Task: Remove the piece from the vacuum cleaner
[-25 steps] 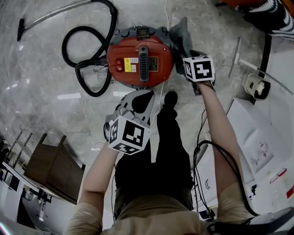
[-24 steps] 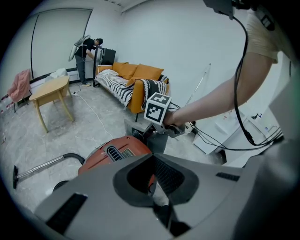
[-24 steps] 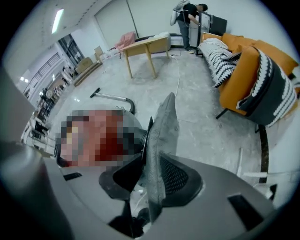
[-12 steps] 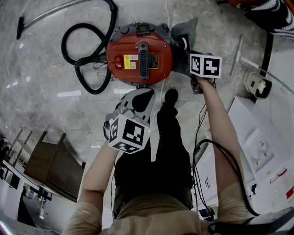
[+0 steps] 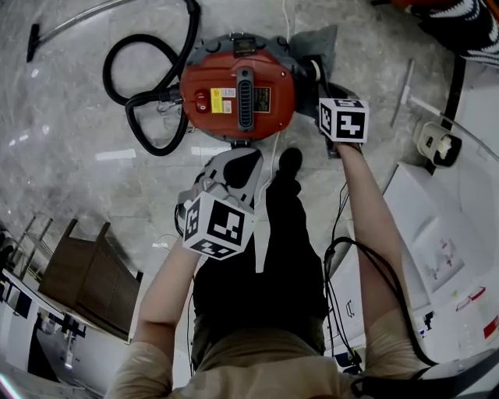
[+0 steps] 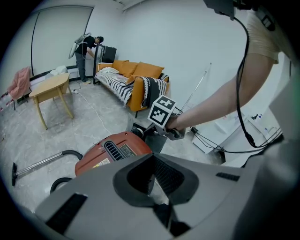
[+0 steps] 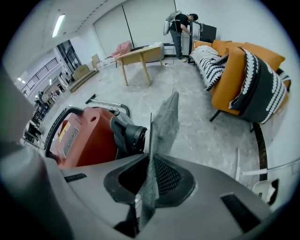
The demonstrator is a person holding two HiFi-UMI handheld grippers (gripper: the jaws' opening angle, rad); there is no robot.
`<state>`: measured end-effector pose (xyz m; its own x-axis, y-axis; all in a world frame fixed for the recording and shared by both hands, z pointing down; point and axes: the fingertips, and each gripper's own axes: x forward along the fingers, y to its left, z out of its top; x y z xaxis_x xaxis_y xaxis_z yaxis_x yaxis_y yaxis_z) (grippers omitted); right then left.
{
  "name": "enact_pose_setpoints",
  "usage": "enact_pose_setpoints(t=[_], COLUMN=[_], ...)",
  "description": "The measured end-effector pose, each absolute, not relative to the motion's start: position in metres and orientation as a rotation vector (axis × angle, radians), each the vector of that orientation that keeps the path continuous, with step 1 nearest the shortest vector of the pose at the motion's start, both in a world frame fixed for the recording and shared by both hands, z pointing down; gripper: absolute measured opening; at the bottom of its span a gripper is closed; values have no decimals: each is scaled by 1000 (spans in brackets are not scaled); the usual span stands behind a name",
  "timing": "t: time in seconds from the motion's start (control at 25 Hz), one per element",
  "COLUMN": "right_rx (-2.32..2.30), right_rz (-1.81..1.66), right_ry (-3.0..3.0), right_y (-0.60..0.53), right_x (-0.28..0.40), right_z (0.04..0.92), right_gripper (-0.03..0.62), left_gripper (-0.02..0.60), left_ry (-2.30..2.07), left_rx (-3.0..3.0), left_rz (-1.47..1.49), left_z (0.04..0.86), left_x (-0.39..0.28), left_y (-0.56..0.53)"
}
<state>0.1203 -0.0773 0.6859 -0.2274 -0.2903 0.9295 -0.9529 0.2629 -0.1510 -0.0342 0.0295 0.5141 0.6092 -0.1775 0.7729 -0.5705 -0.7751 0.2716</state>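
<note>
A red vacuum cleaner (image 5: 238, 97) stands on the marble floor, its black hose (image 5: 144, 86) looped to the left. A grey cloth bag (image 5: 320, 43) hangs from the black outlet (image 7: 131, 136) on its right side. My right gripper (image 5: 323, 82) reaches down beside that outlet. Its jaws have just been closing and now stand shut on the bag's thin flat edge (image 7: 151, 140), which runs straight between the pads. My left gripper (image 5: 238, 167) hovers in front of the vacuum cleaner (image 6: 112, 152), apart from it, shut with nothing in it.
The metal wand (image 5: 86, 19) lies at the far left. My own dark shoe (image 5: 289, 165) is just in front of the vacuum. White boards and cables (image 5: 343, 265) lie at the right. An orange sofa (image 7: 243, 70), a wooden table (image 7: 140, 56) and a person stand further off.
The right gripper's marker cube has shifted and tilted slightly beside the bag. The left gripper and the vacuum cleaner have stayed where they were.
</note>
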Motion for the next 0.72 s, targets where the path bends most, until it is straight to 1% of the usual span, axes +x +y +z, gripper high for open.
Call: enact_pose_setpoints(t=[0.08,0.24,0.52,0.6,0.72], right_rx=[1124,979,992,1054,1261], right_rz=[926,666,463,575,987], right_ry=[-1701,-1697,-1702,-1711,-1698], right_y=[-77,-74,-73,-72,-76], right_x=[121,125,125,127,129], right_z=[687,688,688,689,688], right_gripper=[37,38,38,38,38], left_gripper=[-3,-3,-3,-3,-3], left_ry=[-590,-588,-579,-583,-586], left_rx=[2334,2336,2336,2339,2339], left_rz=[1048,1052,1070,1067,1063], left_z=[515,514,516,515,516], left_x=[-35,-36,-40,-41,-41], left_y=[30,31,34,33,33])
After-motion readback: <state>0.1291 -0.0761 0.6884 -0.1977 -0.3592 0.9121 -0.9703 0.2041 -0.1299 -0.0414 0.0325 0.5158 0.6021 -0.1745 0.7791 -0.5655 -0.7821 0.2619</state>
